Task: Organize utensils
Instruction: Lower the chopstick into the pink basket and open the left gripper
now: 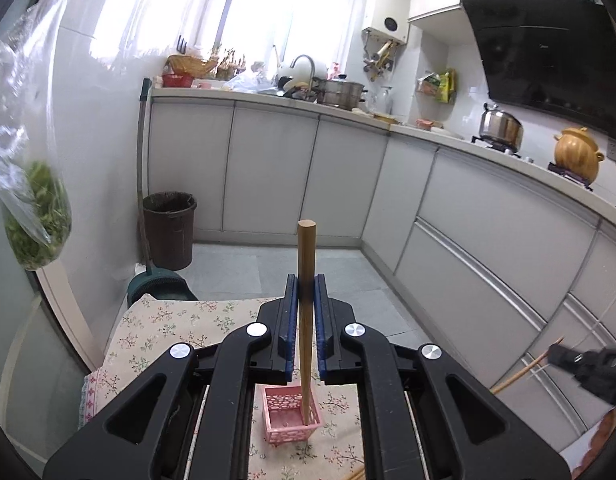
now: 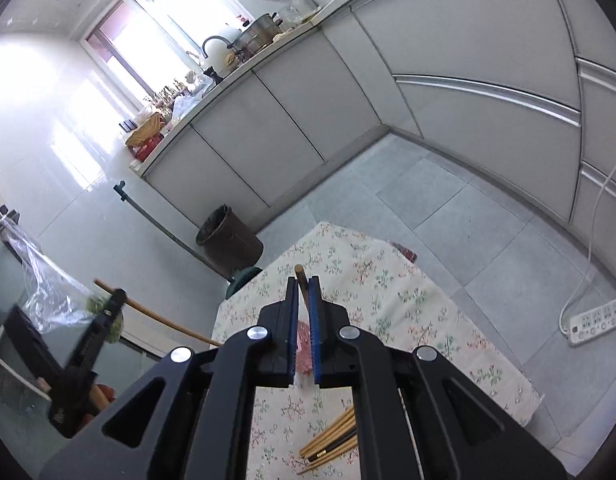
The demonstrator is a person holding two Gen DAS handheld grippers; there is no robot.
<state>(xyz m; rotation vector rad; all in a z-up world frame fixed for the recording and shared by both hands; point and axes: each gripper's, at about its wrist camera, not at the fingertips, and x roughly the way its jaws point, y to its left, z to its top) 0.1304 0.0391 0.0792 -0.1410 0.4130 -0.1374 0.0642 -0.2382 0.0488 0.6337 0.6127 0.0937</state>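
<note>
My left gripper [image 1: 306, 286] is shut on a wooden chopstick [image 1: 306, 252] held upright; its lower end reaches into a small pink slotted basket [image 1: 292, 420] on the floral tablecloth [image 1: 168, 328]. My right gripper [image 2: 304, 290] is shut on another wooden chopstick [image 2: 300, 274], whose tip pokes out past the pads. The pink basket [image 2: 304, 346] shows between the right jaws, partly hidden. Several loose chopsticks [image 2: 329, 438] lie on the cloth below the right gripper. The left gripper with its chopstick [image 2: 148, 312] also shows at the left of the right wrist view.
A brown bin [image 1: 170, 230] and a broom stand on the floor beyond the table. Grey cabinets run along the back and right. A plastic bag of greens [image 1: 38, 216] hangs at the left. A power strip [image 2: 595, 320] lies on the floor to the right.
</note>
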